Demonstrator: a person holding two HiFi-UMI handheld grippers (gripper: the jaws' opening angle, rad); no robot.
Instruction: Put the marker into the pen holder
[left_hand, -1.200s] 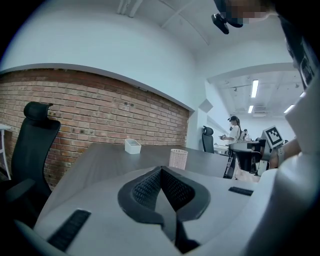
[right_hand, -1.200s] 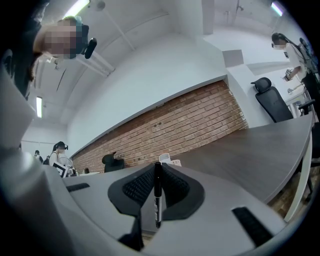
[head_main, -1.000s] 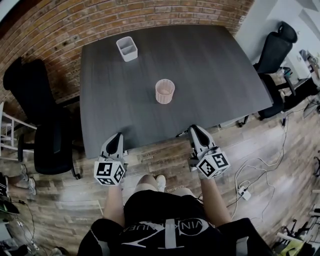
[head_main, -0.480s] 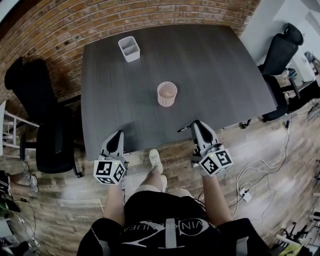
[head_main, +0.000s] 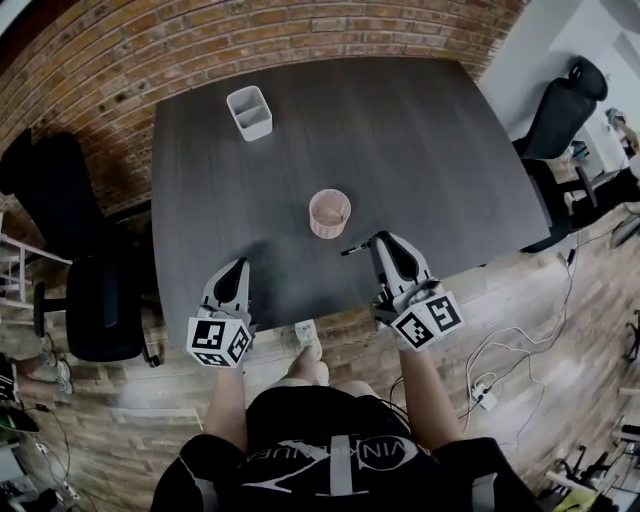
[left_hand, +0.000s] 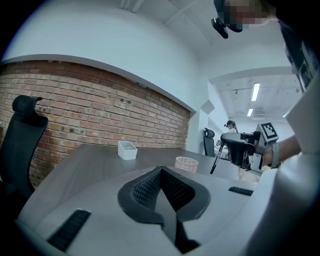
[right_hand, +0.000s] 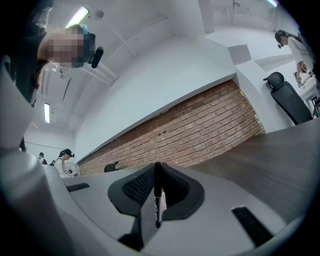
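Our right gripper (head_main: 383, 243) clamps the marker (head_main: 355, 248) just beside the pen holder (head_main: 329, 212) on the table (head_main: 420, 150). Our left gripper (head_main: 235, 275), jaws together and empty, sits farther from the pen holder.

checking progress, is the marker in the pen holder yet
Out. The marker is clamped between the right gripper's jaws, short of the pink mesh pen holder.

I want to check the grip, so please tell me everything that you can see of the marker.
The marker is thin and black, with a pale label on its barrel; it looks like plastic. The right gripper is shut on it, crosswise between the pads. In the head view one end sticks out leftward over the table, near the pink cup but apart from it.
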